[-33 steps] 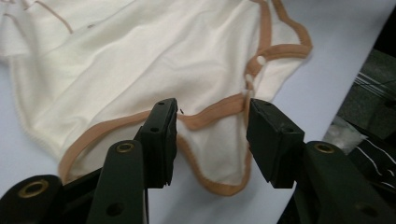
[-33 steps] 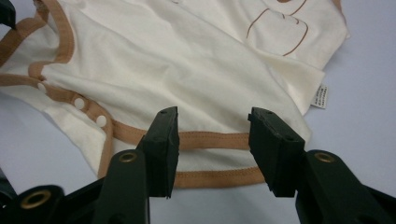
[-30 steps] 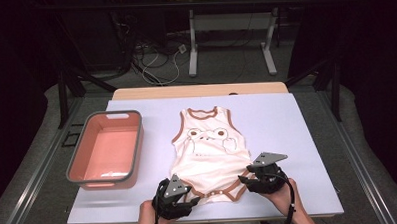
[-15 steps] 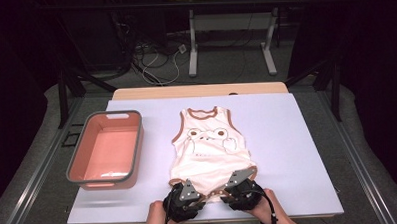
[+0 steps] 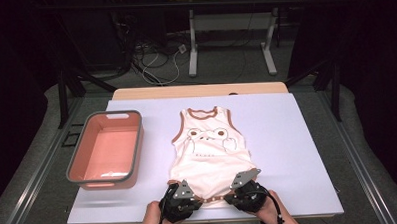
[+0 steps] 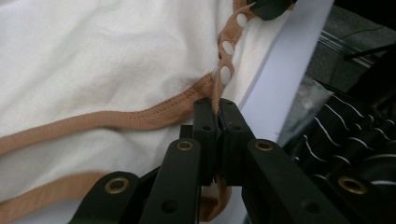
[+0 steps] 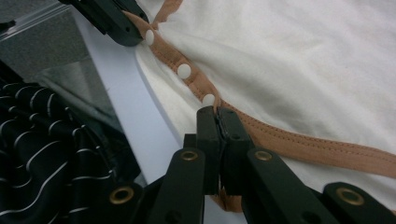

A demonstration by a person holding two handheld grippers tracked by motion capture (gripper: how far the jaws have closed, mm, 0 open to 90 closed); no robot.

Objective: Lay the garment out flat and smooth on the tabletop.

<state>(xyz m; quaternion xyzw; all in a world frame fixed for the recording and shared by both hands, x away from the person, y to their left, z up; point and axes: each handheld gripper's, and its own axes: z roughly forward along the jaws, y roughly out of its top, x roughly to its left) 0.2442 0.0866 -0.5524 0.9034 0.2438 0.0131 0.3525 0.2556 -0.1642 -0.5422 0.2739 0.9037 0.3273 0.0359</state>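
Observation:
A cream baby bodysuit (image 5: 208,154) with brown trim and a frog print lies flat on the white table (image 5: 287,139), neck away from me. My left gripper (image 5: 183,199) is shut on the brown snap hem (image 6: 219,88) at the bottom left. My right gripper (image 5: 239,193) is shut on the same hem (image 7: 205,100) at the bottom right. White snaps (image 7: 185,70) run along the trim between them. The other gripper's jaw tip (image 7: 116,21) shows at the top left of the right gripper view.
A pink bin with a grey rim (image 5: 105,148) stands on the table's left side. The table's front edge (image 5: 205,221) runs just under my hands. A striped sleeve (image 7: 42,154) sits below the edge. Table legs and cables lie on the floor beyond.
Both grippers have closed in toward the middle of the bodysuit's bottom hem and drawn it slightly toward the front edge; a second ago they sat wider apart.

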